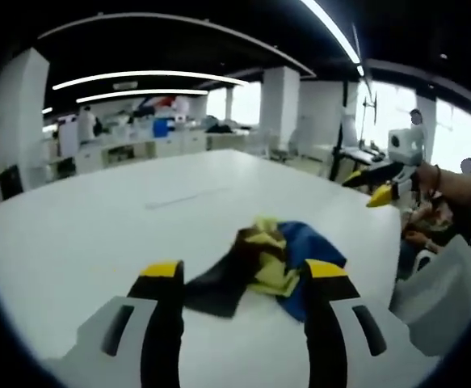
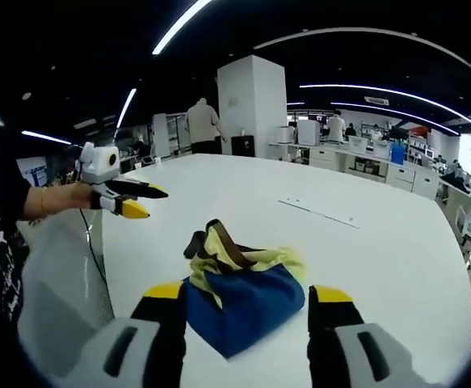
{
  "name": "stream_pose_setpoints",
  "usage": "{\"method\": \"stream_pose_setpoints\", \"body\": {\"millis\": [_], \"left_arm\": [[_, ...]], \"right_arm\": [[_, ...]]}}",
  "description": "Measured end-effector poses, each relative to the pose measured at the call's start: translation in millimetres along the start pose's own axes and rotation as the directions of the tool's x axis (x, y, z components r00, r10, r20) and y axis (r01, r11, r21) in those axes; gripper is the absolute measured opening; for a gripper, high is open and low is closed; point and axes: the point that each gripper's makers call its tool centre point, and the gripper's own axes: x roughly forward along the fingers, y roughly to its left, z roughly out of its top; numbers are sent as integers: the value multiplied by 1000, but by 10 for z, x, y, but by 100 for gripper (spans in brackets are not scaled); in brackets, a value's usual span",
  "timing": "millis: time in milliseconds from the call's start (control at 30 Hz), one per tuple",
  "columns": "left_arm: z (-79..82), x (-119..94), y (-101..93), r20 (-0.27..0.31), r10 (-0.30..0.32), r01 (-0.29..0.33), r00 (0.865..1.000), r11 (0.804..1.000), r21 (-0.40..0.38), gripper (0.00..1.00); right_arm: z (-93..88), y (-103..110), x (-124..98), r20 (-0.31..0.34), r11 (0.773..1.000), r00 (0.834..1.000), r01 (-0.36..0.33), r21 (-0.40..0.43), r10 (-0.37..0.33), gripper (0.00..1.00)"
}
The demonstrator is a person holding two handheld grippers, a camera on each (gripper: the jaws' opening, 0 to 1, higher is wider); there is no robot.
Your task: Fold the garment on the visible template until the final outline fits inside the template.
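In the left gripper view, a crumpled garment in blue, yellow and black is seen lying on a white table, near the table's close edge. The left gripper is held low just before it, its two yellow-tipped jaws set wide apart with nothing between them; the garment's black part reaches toward the left jaw and its blue part is partly hidden behind the right jaw. Whether the jaws touch the cloth cannot be told. At the right of this view the right gripper is held up in a hand, well apart from the garment, and its jaws appear spread, with nothing in them.

In the right gripper view, the garment is seen bunched in a heap on the table, blue cloth nearest, yellow and dark folds above. The right gripper is spread open, one jaw at each side of the heap. The left gripper is seen at the left, held above the table's edge by a hand. A faint line is marked on the table beyond the garment.

A pillar and people at desks are visible in the background.
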Motion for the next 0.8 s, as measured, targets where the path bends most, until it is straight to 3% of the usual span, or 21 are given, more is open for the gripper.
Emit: {"method": "stream_pose_setpoints", "body": {"millis": [333, 800], "left_arm": [[-105, 287, 62, -39, -65, 67, 997, 997, 39, 42], [-363, 694, 136, -140, -107, 118, 984, 990, 73, 35]], "right_arm": [[-44, -99, 367, -22, 998, 999, -49, -28, 49, 39], [-212, -295, 799, -78, 998, 995, -67, -4, 66, 32]]}}
